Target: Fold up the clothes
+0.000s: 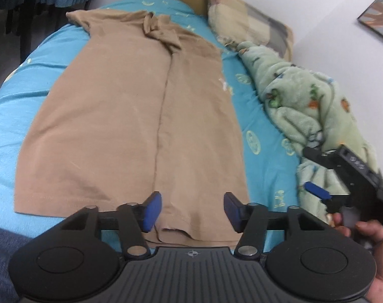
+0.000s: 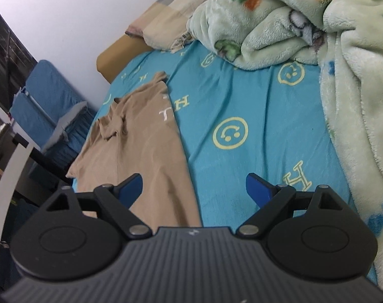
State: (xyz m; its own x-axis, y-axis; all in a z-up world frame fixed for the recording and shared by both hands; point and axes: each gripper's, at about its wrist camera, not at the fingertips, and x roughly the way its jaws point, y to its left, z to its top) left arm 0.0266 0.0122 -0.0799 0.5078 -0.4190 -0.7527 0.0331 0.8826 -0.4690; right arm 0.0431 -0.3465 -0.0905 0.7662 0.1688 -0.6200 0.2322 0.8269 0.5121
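The shirt (image 1: 130, 116) lies on the bed (image 1: 262, 116) with one side folded in; further folds remain; the left gripper (image 1: 192, 210) and right gripper (image 2: 194, 189) are wide, empty.

A tan collared shirt (image 1: 130, 116) lies flat lengthwise, one side folded inward, collar rumpled.

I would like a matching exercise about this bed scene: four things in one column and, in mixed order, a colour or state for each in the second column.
Column 1:
1. shirt
2. bed sheet
3. fleece blanket
4. left gripper

Column 2:
A. pale green, bunched up beside the wall
B. open, above the shirt's near hem
C. tan, lying flat with one side folded in
D. turquoise with yellow smiley faces and letters

Pairs: 1-C, 2-D, 3-A, 4-B
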